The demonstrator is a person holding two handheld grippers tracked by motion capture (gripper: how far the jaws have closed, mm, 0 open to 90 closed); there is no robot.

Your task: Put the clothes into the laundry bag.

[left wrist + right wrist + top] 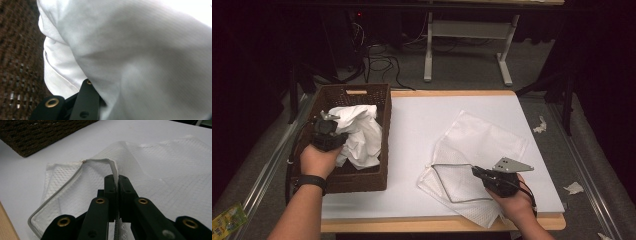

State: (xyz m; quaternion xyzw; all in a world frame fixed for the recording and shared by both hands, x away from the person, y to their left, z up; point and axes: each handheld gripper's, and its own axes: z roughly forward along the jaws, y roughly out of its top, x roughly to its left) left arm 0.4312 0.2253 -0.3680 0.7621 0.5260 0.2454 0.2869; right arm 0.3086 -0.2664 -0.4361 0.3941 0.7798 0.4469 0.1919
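Note:
A brown wicker basket [385, 150] stands at the table's left and holds a crumpled white cloth [362, 135]. My left gripper [336, 136] reaches into the basket and is shut on a fold of that cloth [137, 50], which drapes over its jaws; the basket wall [17, 50] shows behind. A white mesh laundry bag [482, 137] lies flat on the table's right half, its grey zipper edge [447, 187] gaping in a loop. My right gripper [475, 171] is shut on that zipper edge [113, 170], holding the bag's mouth [75, 195] slightly raised.
The white tabletop [422, 115] has a wooden front edge [412, 224]. A corner of the basket [37, 135] sits beyond the bag. White scraps [539, 125] [574, 188] lie on the floor at right. A white stand [428, 50] and cables are behind the table.

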